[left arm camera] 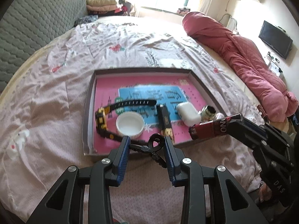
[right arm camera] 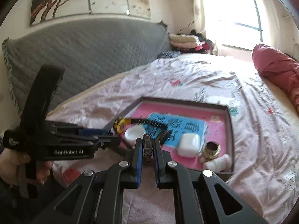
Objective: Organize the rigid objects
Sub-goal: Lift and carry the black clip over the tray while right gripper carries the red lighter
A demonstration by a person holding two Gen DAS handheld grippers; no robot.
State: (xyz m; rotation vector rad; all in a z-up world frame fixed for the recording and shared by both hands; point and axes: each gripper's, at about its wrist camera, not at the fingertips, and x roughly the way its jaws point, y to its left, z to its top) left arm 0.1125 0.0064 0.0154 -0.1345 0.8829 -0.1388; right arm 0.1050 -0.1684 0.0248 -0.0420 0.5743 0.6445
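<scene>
A shallow brown box (left arm camera: pixel 89 100) with a pink and blue mat lies on the bed. In it are a yellow-black watch (left arm camera: pixel 101 119), a white round lid (left arm camera: pixel 129 125), a black slim case (left arm camera: pixel 165 120), a white earbud case (left arm camera: pixel 188 114), a brass-rimmed jar (left arm camera: pixel 208 112) and a small white bottle (right arm camera: pixel 217 161). My left gripper (left arm camera: pixel 146 145) is shut on a black metal clasp (left arm camera: pixel 154 144) just above the box's near edge. My right gripper (right arm camera: pixel 147 142) is shut on a dark red tube (left arm camera: pixel 211 128), held off the box's near right corner; it shows end-on (right arm camera: pixel 147 144) in the right wrist view.
The wrinkled pink floral sheet (left arm camera: pixel 56 93) stretches around the box. A rolled red quilt (left arm camera: pixel 243 59) lies along the right side and a grey padded headboard (right arm camera: pixel 84 56) stands behind. A person's hand (right arm camera: pixel 11 164) grips the left tool.
</scene>
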